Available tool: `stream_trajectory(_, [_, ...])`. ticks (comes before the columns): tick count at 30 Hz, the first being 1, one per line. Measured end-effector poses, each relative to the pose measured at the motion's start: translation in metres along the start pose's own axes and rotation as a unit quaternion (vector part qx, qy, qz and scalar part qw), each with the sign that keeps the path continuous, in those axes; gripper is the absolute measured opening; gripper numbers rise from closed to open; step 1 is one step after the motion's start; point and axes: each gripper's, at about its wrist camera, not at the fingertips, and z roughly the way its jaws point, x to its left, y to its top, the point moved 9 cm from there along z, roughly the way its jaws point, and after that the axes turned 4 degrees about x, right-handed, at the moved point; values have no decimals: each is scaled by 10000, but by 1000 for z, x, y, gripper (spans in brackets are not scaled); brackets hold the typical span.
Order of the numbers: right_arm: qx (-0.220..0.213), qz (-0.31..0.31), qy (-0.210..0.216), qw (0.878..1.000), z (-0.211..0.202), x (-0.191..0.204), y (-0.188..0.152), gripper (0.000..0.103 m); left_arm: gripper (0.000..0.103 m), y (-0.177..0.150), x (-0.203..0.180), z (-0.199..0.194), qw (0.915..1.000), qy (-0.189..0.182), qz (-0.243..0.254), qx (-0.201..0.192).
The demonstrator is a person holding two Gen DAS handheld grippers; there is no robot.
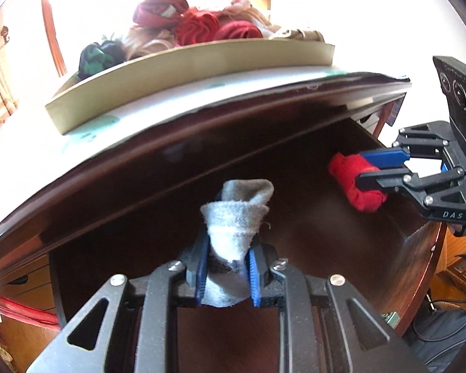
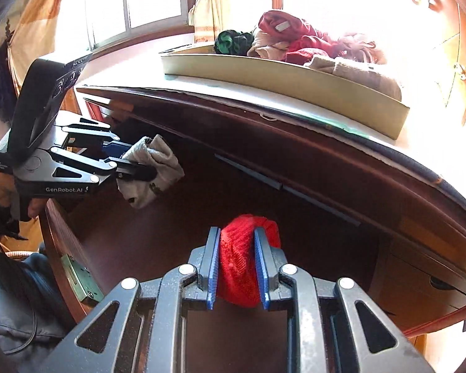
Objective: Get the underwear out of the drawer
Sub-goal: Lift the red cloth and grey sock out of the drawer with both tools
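- The left gripper (image 1: 226,275) pinches a grey bundle (image 1: 237,217) tight between its blue pads — the cloth sticks out past the tips.
- The right gripper (image 2: 237,269) pinches a red bundle (image 2: 244,261) the same way, squeezed in the middle.
- Both bundles hang in the air over the open drawer (image 2: 264,205). They do not touch the dark wood under them.
- From what I can see, the bottom of the drawer looks bare, so I think the picking is nearly done.
- What is left, I guess — carry both bundles up and let them go.
- Up on the desk top (image 1: 171,105) sits a flat tray (image 1: 183,77), well above the drawer. A pile of clothes (image 1: 202,26) fills it — red, tan, green and black. It seems to be the spot for these two.
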Motion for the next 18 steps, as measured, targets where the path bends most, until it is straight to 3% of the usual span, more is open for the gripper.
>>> stream_trajectory(13, [-370, -103, -82, 9992, -7, 3, 0, 23, 20, 1, 18, -12, 9991, 203, -85, -375])
stream_trajectory(18, [-559, -57, -111, 9984, -12, 1, 2, 23, 20, 8, 4, -1, 9978, 285, -217, -562])
